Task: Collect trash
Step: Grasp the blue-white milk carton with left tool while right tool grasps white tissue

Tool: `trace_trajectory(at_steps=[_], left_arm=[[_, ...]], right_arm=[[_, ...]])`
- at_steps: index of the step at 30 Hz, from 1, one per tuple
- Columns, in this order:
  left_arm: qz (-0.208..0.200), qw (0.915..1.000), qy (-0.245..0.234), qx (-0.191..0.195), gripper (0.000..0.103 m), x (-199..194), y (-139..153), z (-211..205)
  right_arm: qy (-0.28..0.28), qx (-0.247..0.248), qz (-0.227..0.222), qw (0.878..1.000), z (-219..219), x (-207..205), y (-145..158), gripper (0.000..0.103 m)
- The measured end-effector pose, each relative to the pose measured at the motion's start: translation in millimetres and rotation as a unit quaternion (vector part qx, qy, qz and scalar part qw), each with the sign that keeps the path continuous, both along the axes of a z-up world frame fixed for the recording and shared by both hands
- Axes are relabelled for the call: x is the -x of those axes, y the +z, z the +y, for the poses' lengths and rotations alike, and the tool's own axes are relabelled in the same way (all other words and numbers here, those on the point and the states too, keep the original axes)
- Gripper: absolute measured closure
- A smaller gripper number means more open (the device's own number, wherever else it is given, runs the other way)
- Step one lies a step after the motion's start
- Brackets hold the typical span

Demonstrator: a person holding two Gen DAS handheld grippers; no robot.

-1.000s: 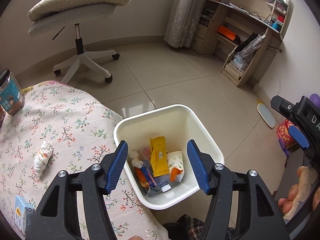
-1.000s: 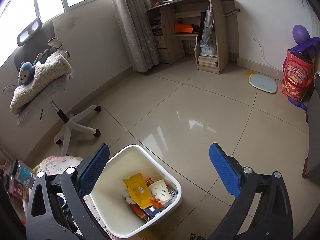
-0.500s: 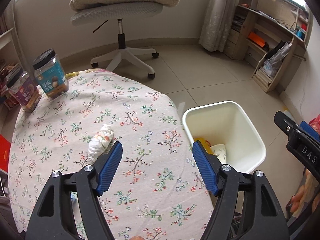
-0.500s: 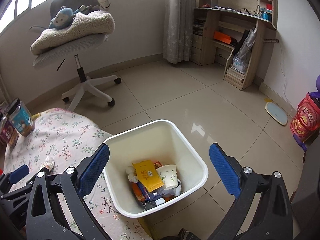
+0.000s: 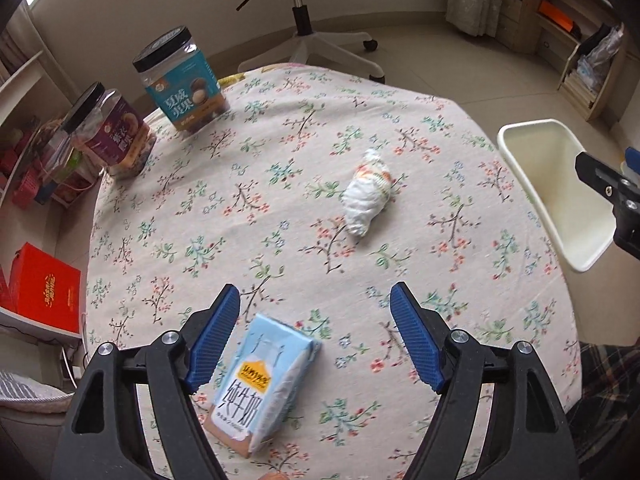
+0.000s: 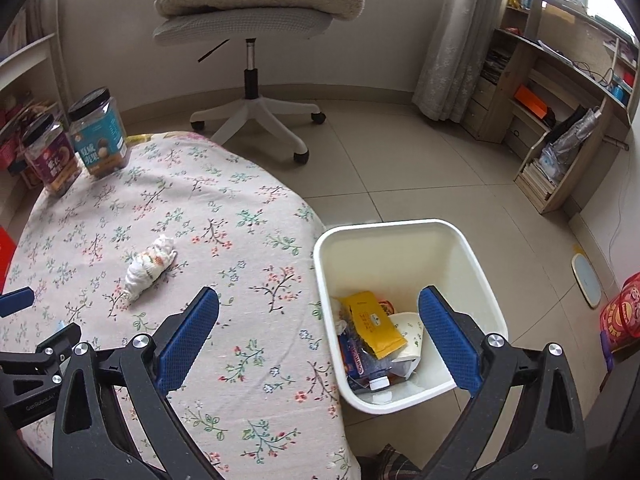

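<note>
My left gripper (image 5: 314,340) is wide open and holds nothing. It hangs over the near side of the table (image 5: 280,152), which has a cloth with little flowers on it. A blue milk box (image 5: 262,384) lies flat on the cloth, down low between my left fingers. It is closer to the left finger (image 5: 212,338), but I cannot tell if they touch.

A wad (image 5: 366,196) of white paper with some orange on it lies farther out, near the middle of the table. It is well apart from the milk box.

My right gripper (image 6: 318,338) is wide open too and holds nothing. One finger is over the table edge and the other is over the bin (image 6: 480,276).

The bin is white and stands on the floor, just beside the table on the right. In it I see a yellow packet (image 6: 372,324), a paper cup (image 6: 408,332) and more trash.

At the far left of the table stand a teal jar (image 5: 182,80) and a purple jar (image 5: 110,132), both with black lids. A chair (image 6: 256,28) with a blanket on it stands on the floor behind the table
</note>
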State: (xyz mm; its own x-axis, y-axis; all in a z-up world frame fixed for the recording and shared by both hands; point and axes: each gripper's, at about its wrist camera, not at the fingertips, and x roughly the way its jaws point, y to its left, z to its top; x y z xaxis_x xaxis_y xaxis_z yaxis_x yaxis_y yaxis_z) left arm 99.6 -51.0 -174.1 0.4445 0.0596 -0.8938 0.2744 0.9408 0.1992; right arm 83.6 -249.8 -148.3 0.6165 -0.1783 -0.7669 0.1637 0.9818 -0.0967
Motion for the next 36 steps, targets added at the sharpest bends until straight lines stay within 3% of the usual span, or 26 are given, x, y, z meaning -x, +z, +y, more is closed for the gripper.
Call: trace_trajectory(at_steps=[8, 15, 18, 23, 28, 33, 34, 36], left_arm=[[0.109, 0.9924, -0.047, -0.034, 0.027, 4.1, -42.9, 39.4], [0.163, 0.9832, -0.072, -0.037, 0.028, 11.8, -68.1, 62.4], [0.178, 0.9805, -0.079, -0.028, 0.041, 11.9, -72.3, 73.9], [0.160, 0.9854, -0.056, -0.013, 0.042, 4.9, -66.1, 101.0], [0.117, 0.9926, 0.023, 0.023, 0.042, -13.1, -49.0, 144.1], [0.059, 0.9918, 0.097, 0.059, 0.042, -26.5, -25.3, 176.4], [0.048, 0.9910, 0.108, 0.064, 0.042, -27.3, -21.6, 180.6], [0.028, 0.9890, 0.126, 0.072, 0.042, -30.4, -14.8, 182.1]], right_arm=[[0.034, 0.005, 0.048, 0.998, 42.7, -22.8, -22.6, 0.007], [0.045, -0.029, 0.097, 0.994, 76.4, -48.3, -46.1, 0.007], [0.041, -0.054, 0.115, 0.991, 90.6, -62.3, -55.1, 0.007], [0.015, -0.108, 0.143, 0.984, 105.8, -87.8, -74.3, 0.007], [-0.016, -0.152, 0.160, 0.975, 111.1, -110.3, -93.6, 0.007], [-0.023, -0.158, 0.172, 0.972, 114.6, -123.6, -109.5, 0.011], [-0.020, -0.150, 0.164, 0.975, 117.5, -125.0, -108.2, 0.013], [-0.010, -0.135, 0.152, 0.979, 123.9, -128.2, -104.6, 0.037]])
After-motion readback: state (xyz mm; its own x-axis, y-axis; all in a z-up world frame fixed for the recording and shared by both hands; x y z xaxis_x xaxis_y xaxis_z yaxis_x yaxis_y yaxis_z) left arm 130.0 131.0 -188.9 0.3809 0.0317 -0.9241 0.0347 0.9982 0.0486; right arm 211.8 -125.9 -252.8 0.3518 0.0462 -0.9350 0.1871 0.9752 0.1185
